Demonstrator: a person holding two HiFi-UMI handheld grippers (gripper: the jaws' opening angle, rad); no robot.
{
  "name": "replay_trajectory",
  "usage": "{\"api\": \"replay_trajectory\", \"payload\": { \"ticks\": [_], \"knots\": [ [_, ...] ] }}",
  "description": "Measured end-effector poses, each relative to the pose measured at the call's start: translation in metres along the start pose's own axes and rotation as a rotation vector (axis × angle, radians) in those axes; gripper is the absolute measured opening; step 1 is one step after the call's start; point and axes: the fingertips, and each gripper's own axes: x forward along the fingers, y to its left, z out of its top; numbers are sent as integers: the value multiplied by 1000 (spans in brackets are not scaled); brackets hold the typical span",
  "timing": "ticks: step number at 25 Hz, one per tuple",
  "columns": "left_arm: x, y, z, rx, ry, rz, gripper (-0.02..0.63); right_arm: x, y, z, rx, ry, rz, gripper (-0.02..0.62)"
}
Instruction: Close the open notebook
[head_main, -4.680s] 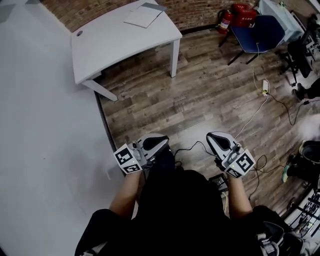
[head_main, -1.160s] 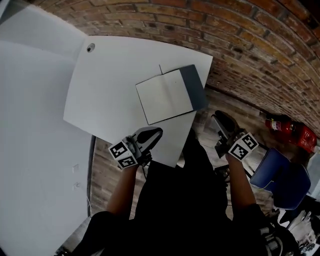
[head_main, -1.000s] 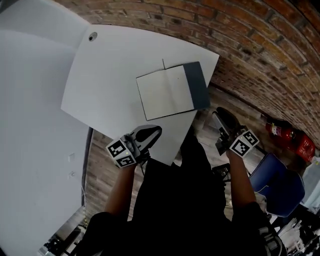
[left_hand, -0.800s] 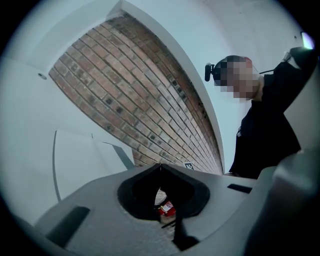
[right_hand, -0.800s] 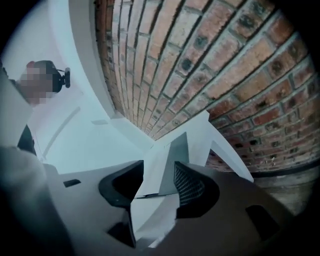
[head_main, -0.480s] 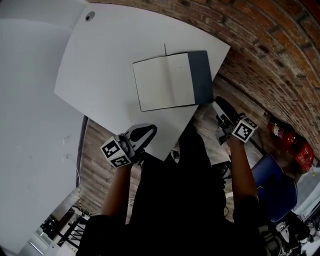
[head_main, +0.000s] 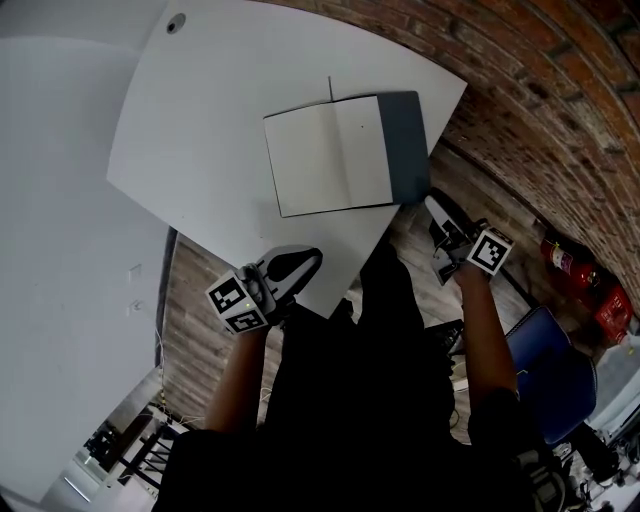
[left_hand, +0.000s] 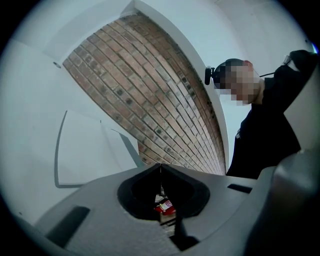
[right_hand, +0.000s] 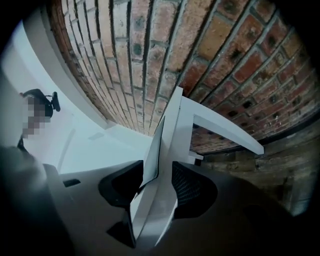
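Observation:
The open notebook (head_main: 330, 155) lies flat on the white table (head_main: 200, 120), white pages up, its blue-grey cover (head_main: 404, 140) spread at the right by the table's corner. My right gripper (head_main: 440, 212) is at that corner, just below the cover. In the right gripper view its jaws (right_hand: 157, 175) stand open, with the table's edge (right_hand: 175, 130) and the thin cover (right_hand: 155, 150) between them; the pads do not press. My left gripper (head_main: 300, 262) hovers at the table's front edge, shut and empty (left_hand: 160, 167), with the notebook (left_hand: 80, 150) ahead to its left.
A brick wall (head_main: 540, 90) runs behind and to the right of the table. On the wooden floor to the right are a red fire extinguisher (head_main: 585, 275) and a blue chair (head_main: 545, 370). The person (left_hand: 270, 130) stands at the table's corner.
The person has walked up to the table. Over the last second the right gripper rolled, sank and moved in to the table's corner beside the cover. The left gripper stayed at the front edge.

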Motion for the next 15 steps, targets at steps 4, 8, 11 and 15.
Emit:
{"api": "replay_trajectory", "payload": {
  "ticks": [4, 8, 11, 15],
  "knots": [
    [4, -1, -1, 3, 3, -7, 17, 3, 2, 1, 27, -9, 47, 153],
    [2, -3, 0, 4, -7, -7, 17, 4, 2, 0, 47, -6, 59, 70],
    [-2, -5, 1, 7, -16, -7, 17, 5, 6, 1, 52, -8, 68, 37],
    [-9, -7, 3, 12, -34, -5, 17, 2, 10, 2, 53, -12, 69, 24]
  ]
}}
